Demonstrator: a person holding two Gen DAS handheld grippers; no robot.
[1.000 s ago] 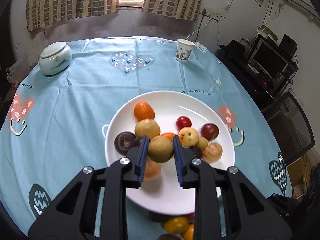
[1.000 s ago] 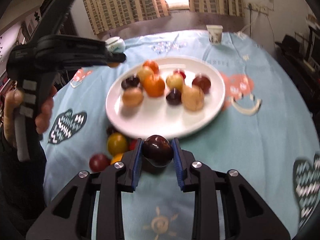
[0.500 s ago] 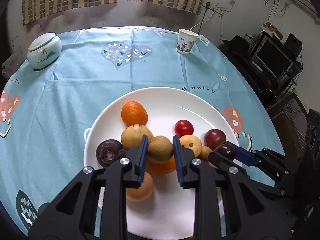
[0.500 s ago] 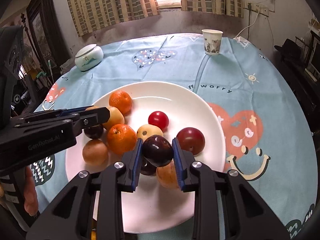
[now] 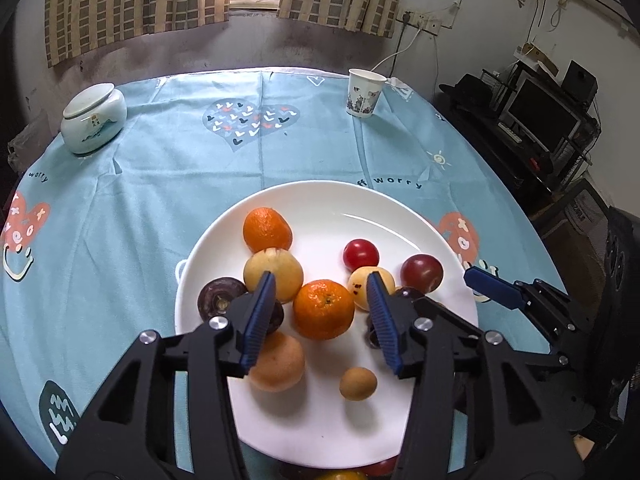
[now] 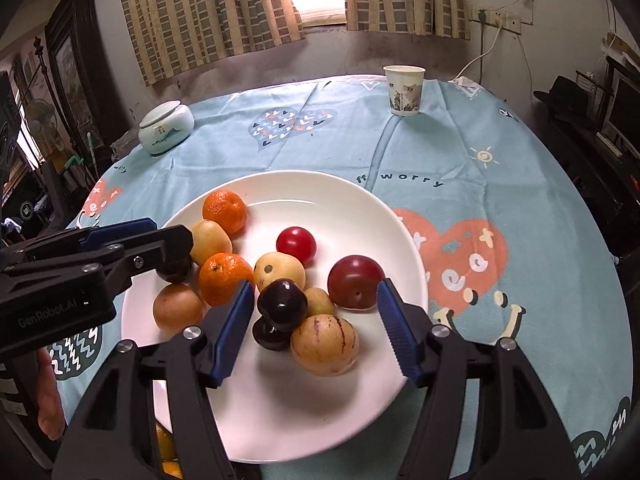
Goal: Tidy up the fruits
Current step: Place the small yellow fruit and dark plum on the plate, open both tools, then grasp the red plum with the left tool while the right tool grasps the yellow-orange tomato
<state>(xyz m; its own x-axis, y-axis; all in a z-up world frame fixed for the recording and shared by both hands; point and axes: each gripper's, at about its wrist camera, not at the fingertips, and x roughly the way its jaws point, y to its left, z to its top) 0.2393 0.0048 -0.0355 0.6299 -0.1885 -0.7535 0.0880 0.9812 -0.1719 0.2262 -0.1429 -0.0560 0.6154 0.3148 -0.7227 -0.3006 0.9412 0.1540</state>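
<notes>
A white plate (image 5: 328,440) at the near edge of a round table holds a crowd of fruit: two oranges, pale pears, red and dark plums. The left gripper (image 5: 322,314), jaws just opened and released, hovers over the central orange (image 5: 323,309); a small tan fruit (image 5: 358,384) lies loose below it. The right gripper (image 6: 316,332), jaws likewise just spread, brackets a dark plum (image 6: 280,305) perched on another, touching neither pad. The plate's near half is bare. Beyond, the blue tablecloth (image 5: 160,184) lies open up to a lidded jar (image 5: 94,118) and a paper cup (image 5: 364,93).
</notes>
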